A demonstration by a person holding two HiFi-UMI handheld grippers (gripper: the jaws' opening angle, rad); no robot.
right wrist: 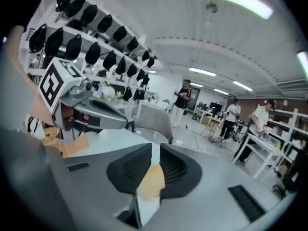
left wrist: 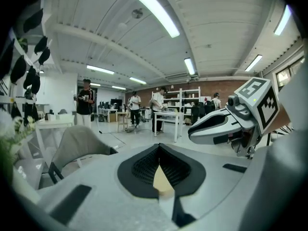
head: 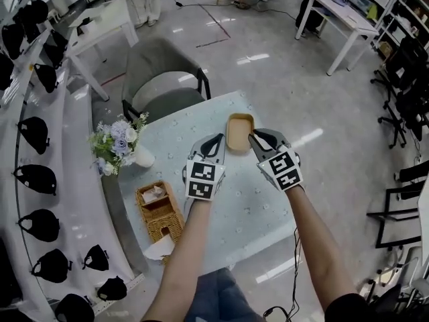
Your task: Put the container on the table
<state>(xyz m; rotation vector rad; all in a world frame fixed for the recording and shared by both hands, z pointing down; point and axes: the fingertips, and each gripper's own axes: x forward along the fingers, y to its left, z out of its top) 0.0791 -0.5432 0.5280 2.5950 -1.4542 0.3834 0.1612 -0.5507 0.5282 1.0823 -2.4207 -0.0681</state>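
Note:
A tan oblong container (head: 239,133) lies open side up on the pale table (head: 248,206), near its far edge. Both grippers hover above the table on its near side, tips pointing toward it. My left gripper (head: 219,139) is just left of the container, its pads (left wrist: 144,165) meeting at the tips with nothing pinched. My right gripper (head: 252,138) is by the container's right rim, its jaws a thin slit apart and empty. A tan strip of the container (left wrist: 161,179) shows through the left gripper's (left wrist: 159,150) gap. The container (right wrist: 151,179) shows likewise under the right gripper (right wrist: 152,150).
A wicker basket (head: 159,210) and a vase of flowers (head: 120,143) stand on the table's left side. A grey chair (head: 164,79) is behind the table. Shelves of black caps (head: 33,180) run along the left. People stand by white tables (head: 338,15) in the background.

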